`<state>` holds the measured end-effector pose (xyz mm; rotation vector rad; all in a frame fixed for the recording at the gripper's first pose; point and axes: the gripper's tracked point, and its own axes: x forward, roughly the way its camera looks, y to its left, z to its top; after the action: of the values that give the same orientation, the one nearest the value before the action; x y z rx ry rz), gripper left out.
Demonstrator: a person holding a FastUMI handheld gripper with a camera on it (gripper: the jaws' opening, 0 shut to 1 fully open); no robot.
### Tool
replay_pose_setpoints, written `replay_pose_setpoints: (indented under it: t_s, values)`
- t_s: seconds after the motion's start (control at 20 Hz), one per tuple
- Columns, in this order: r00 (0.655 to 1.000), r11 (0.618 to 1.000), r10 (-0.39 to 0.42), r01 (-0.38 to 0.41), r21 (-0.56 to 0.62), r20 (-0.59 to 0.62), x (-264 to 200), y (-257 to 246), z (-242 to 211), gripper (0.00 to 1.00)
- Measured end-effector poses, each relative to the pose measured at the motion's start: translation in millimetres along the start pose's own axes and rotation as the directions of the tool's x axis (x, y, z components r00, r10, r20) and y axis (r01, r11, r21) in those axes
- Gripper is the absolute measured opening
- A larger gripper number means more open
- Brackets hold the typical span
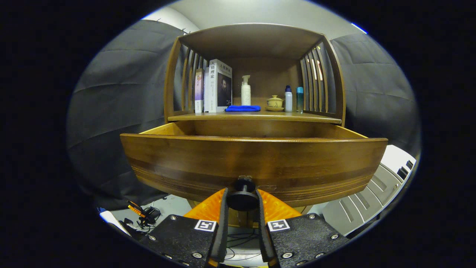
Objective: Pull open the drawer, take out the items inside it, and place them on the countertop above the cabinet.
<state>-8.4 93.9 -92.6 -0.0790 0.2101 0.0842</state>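
Nearest the camera, the gripper [242, 203] clamps both fingers on the black round knob [242, 197] at the middle of the drawer [253, 160] front. That drawer stands pulled out from the wooden cabinet [336, 74]; its inside is hidden behind the front panel. On the countertop [256, 116] above it, 2 books [215, 86] stand at the left edge, a folded blue cloth [242, 108] lies near the front edge, a pump bottle [245, 91] stands behind it, and a lidded teacup [275, 102] and 2 small bottles [293, 99] stand toward the right edge.
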Motion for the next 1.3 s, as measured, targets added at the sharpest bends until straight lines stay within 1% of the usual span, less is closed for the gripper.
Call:
replay_pose_setpoints:
  t_s: [0.3, 0.5, 0.6, 0.7, 0.75, 0.8, 0.85, 1.05, 1.2, 1.3]
  values:
    - [0.999, 0.999, 0.037, -0.037, -0.014, -0.012, -20, 6, -7, 0.36]
    - [0.998, 0.998, 0.055, -0.056, -0.018, -0.019, -22, 6, -6, 0.37]
    - [0.996, 0.996, 0.060, -0.056, -0.063, 0.059, -26, 4, 14, 0.46]
    - [0.982, 0.991, 0.054, -0.031, -0.128, 0.181, -35, -4, 56, 0.54]
    - [0.973, 0.991, 0.061, -0.033, -0.127, 0.221, -39, -4, 71, 0.58]
    - [0.970, 0.994, 0.058, -0.034, -0.104, 0.235, -40, -9, 81, 0.62]
    - [0.970, 0.996, 0.056, -0.038, -0.077, 0.235, -41, -13, 90, 0.66]
    - [0.979, 1.000, 0.005, -0.002, -0.015, 0.205, -25, -42, 123, 0.81]
    - [0.989, 1.000, 0.006, -0.007, 0.003, 0.149, -3, -58, 135, 0.93]
    - [0.997, 1.000, 0.011, -0.012, 0.012, 0.077, 16, -69, 138, 0.93]
